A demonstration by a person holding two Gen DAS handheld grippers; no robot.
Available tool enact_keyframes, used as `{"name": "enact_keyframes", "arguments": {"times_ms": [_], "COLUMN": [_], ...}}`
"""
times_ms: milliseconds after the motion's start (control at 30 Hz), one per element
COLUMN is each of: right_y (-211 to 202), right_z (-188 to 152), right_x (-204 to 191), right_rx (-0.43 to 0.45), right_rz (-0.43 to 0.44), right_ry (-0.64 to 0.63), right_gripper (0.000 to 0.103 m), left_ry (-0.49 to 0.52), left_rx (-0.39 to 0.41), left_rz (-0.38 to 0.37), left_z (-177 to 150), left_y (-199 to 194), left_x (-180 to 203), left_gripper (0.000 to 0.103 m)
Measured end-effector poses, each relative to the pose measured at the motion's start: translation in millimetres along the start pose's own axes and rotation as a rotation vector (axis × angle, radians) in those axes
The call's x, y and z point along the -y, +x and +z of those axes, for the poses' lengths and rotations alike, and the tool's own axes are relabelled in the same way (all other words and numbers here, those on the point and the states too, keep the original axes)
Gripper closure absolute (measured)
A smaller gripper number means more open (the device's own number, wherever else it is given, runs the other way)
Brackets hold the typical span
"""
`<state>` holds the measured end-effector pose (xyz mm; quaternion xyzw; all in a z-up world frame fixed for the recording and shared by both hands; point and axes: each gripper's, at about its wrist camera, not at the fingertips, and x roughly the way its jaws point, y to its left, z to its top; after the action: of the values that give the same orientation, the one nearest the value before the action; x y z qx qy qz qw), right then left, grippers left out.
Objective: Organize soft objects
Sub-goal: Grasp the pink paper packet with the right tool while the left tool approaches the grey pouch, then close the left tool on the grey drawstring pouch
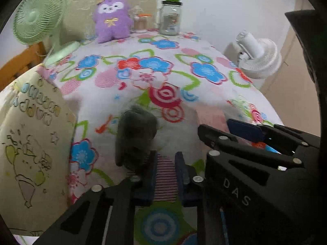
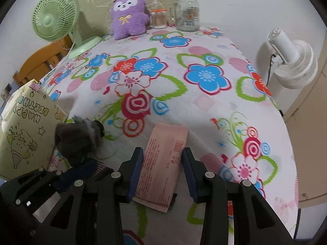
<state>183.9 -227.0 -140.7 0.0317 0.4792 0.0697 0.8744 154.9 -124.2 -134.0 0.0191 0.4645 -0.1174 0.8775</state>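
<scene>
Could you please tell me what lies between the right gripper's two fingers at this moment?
A pink packet lies flat on the flowered cloth between the open right gripper fingers, seen in the right wrist view.

A table under a flowered cloth point(image 2: 184, 106) stands against a plain white wall point(image 2: 235, 4). Left of the table shows an orange wooden chair point(image 2: 40, 61); right of it, a white fan point(image 2: 294, 61) near a beige door point(image 2: 318, 94).
</scene>
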Motion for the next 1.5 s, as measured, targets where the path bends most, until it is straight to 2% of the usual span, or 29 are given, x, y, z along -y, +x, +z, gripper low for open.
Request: {"name": "enact_keyframes", "arguments": {"times_ms": [100,300,333,367,567,600,733,800,967,1133,1233,1300,1367,1500], "right_y": [-3.5,-10.7,-11.5,-12.9,-17.1,-17.7,-21.3,-25.3,-24.7,-17.6,-17.3,-16.8,-16.6,-22.0], "right_z": [-3.1,-7.5,-7.9,-8.1,-7.9,-7.9,-6.9,-5.5,-1.3,0.6,0.8,1.3,2.0,2.0], "right_x": [5.3,13.4,13.9,15.5,22.4,22.9,26.3,27.0,25.9,24.5,24.1,24.0,25.2,28.5], "right_rx": [0.001,0.011,0.013,0.016,0.022,0.025,0.034,0.050,0.042,0.012,0.012,0.008,0.009,0.044], "right_rz": [-0.011,-0.030,-0.033,-0.036,-0.028,-0.027,-0.002,0.002,0.018,-0.001,-0.001,-0.006,-0.027,-0.052], "right_ry": [0.015,0.039,0.040,0.044,0.063,0.065,0.083,0.087,0.091,0.088,0.089,0.087,0.086,0.091], "right_gripper": [0.061,0.062,0.067,0.082,0.089,0.089,0.089,0.089,0.087,0.085,0.085,0.081,0.068,0.055], "left_ry": [0.011,0.019,0.020,0.021,0.029,0.030,0.034,0.030,0.029,0.008,-0.003,0.005,0.009,0.003], "left_rx": [0.001,0.022,0.023,0.024,0.036,0.037,0.054,0.068,0.073,0.104,0.113,0.107,0.093,0.098], "left_rz": [-0.031,-0.039,-0.038,-0.039,-0.033,-0.029,-0.002,0.007,0.031,0.047,0.048,0.060,0.074,0.089], "left_z": [-2.0,-3.2,-3.2,-3.3,-1.6,-1.4,0.7,2.8,7.9,14.5,19.4,21.5,23.1,24.0], "left_y": [-3.0,-11.7,-12.5,-13.3,-17.3,-18.2,-23.2,-26.0,-24.5,-24.5,-21.8,-16.6,-9.7,-5.5], "left_x": [5.7,11.2,11.6,12.2,14.8,14.8,14.6,12.8,8.1,-2.2,-8.5,-9.4,-10.2,-14.0], "left_gripper": [0.094,0.095,0.095,0.095,0.095,0.093,0.069,0.064,0.062,0.037,0.034,0.034,0.034,0.032]}}
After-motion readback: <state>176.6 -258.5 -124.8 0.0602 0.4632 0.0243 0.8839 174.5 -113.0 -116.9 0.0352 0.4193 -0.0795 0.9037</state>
